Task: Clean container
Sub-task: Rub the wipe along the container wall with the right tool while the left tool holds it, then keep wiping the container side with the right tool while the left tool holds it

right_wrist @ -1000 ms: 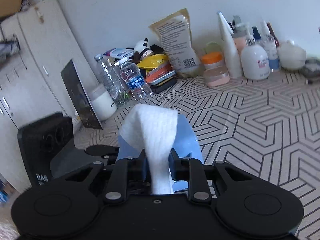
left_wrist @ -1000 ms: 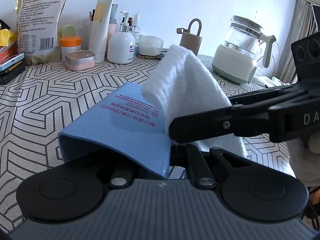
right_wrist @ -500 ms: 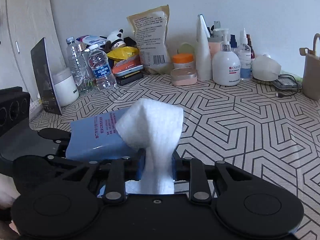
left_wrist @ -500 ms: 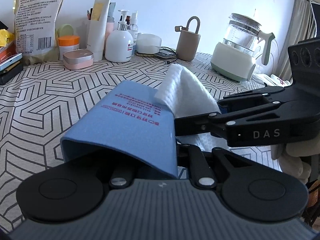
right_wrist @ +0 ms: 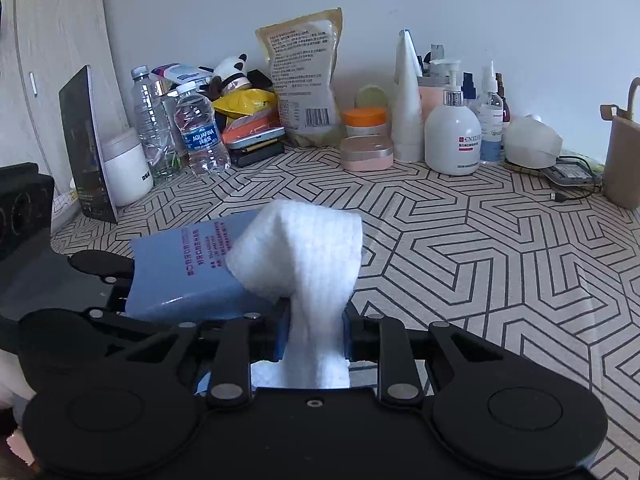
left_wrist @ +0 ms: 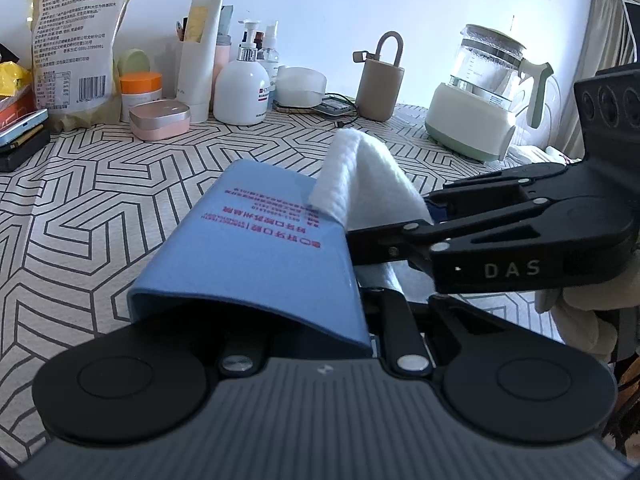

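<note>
A blue container (left_wrist: 256,256) with red print lies on its side, open mouth toward the left wrist camera. My left gripper (left_wrist: 320,320) is shut on its rim and holds it above the patterned table. My right gripper (right_wrist: 314,332) is shut on a folded white cloth (right_wrist: 304,264), which rests against the container's (right_wrist: 188,268) right side. In the left wrist view the cloth (left_wrist: 360,172) touches the container's far right edge, with the right gripper (left_wrist: 400,236) coming in from the right.
Along the wall stand a food bag (left_wrist: 76,44), lotion bottles (left_wrist: 240,92), a pink case (left_wrist: 160,118), a beige holder (left_wrist: 380,80) and a glass kettle (left_wrist: 480,96). Water bottles (right_wrist: 200,132) and a dark tablet (right_wrist: 84,144) stand at the left.
The right gripper and cloth have slid down and back along the container's right side. The right wrist view has swung to the right. The left gripper keeps holding the container.
</note>
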A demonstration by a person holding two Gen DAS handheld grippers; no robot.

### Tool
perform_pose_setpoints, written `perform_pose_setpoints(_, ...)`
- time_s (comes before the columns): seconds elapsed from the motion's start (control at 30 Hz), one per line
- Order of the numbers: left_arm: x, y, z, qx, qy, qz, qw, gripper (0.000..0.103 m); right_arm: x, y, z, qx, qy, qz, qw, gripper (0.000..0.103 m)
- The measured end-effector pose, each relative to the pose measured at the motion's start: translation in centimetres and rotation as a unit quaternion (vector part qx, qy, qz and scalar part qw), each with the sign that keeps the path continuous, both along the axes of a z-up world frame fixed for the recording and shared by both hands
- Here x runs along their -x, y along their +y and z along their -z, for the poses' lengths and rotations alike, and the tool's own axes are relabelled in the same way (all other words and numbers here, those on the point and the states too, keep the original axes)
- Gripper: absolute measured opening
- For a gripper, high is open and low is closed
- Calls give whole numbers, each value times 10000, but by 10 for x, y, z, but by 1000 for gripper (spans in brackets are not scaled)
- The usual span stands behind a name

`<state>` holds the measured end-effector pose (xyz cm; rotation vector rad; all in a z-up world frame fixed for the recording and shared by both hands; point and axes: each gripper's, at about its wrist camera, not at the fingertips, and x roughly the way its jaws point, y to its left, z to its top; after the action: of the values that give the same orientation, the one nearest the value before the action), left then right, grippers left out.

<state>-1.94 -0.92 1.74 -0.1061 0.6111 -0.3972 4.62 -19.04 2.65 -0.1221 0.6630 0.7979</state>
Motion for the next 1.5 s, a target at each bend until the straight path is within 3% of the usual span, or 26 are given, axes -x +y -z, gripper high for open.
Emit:
perform_pose_setpoints(0.23, 3, -1, -1, -101, -64, -102, 9999, 15, 1, 11, 0, 211, -291, 90, 9993, 28)
perform_pose_setpoints(0.33, 4, 1, 1, -18, 92, -214, 9997, 27, 1, 11, 0, 253, -351, 121, 9990, 28)
perform_pose_setpoints(0.4, 7, 4, 1, 22, 98, -239, 9997, 28, 1, 12, 1, 319, -396, 163, 9986, 28)
perform_pose_setpoints(0.7, 8, 12, 2, 309, 106, -120, 9994, 24, 1, 13, 3, 425, -437, 123, 9981, 28)
perform_pose_setpoints(1.0, 9, 11, 2, 328, 85, -77, 9994, 21, 7, 10, -6, 190, -68, -74, 9998, 27)
perform_pose_setpoints(1.27, 9, 10, 3, 296, 103, -73, 9995, 21, 12, 9, -8, 116, -16, -281, 9995, 29)
perform_pose_setpoints(1.5, 9, 9, 3, 258, 99, -72, 9996, 23, 3, 13, 0, 297, -159, -94, 9994, 29)
